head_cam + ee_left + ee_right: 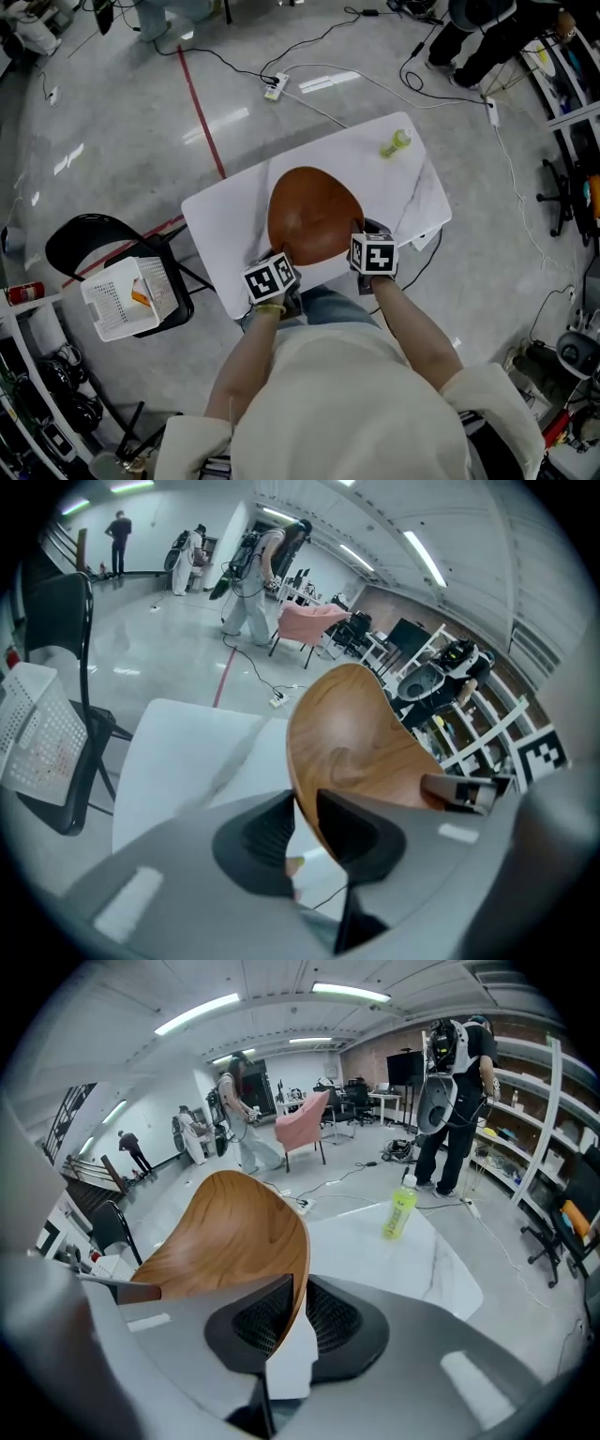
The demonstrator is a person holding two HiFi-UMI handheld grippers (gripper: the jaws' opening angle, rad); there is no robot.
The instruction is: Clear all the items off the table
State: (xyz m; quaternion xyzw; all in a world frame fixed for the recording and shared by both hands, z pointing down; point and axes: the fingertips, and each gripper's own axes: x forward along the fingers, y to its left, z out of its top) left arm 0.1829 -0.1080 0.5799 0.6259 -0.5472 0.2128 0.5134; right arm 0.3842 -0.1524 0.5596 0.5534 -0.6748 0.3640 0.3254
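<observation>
A wooden tray [314, 220], oval, brown and shallowly dished, is over the near half of a white table [230, 230]. We hold it by its near rim, one grip at each corner of that rim. The left hand-held gripper [305, 822] is clamped on the rim's left part; the thin wooden edge runs up between its two dark pads. The right hand-held gripper [298, 1312] is clamped on the rim's right part in the same way, its ribbed pads pressed on either face of the wood. From each gripper view the tray rises away from the jaws and fills the middle of the picture. In the head view the two marker cubes sit side by side at the tray's near end, close to our body, with both forearms reaching forward and down.

Beyond the tray, near the table's far right corner and well apart from it, a yellow-green bottle [396, 143] lies on its side. To the left of the table stands a black chair [80, 246] with a white perforated basket [117, 300] on its seat.
</observation>
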